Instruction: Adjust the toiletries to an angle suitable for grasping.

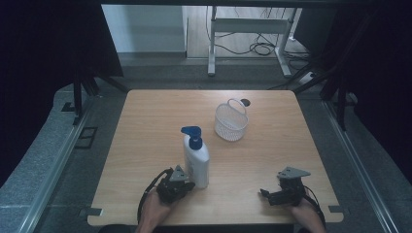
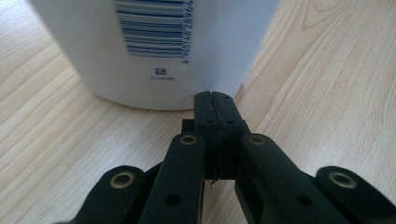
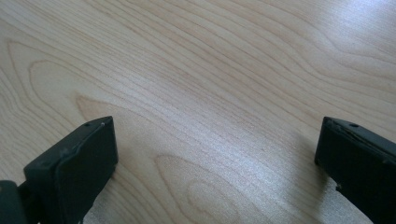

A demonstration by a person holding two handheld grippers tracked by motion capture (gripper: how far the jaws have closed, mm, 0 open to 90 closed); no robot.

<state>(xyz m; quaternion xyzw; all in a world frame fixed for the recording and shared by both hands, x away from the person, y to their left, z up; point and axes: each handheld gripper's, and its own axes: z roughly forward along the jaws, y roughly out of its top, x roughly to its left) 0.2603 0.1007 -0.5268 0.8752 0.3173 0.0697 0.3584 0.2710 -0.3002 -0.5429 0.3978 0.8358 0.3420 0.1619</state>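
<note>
The left claw (image 2: 212,95) has its jaws pressed together, tips just at the base of the white plastic pump bottle with a blue pump head (image 1: 196,160); the bottle stands upright on the pale wooden bench (image 1: 145,141); the right claw (image 3: 215,154), spread wide, rests well apart.

bottle (image 1: 196,162): white, blue pump, blue barcode | basket (image 1: 230,121): white mesh | table (image 1: 145,126): light woodgrain
</note>
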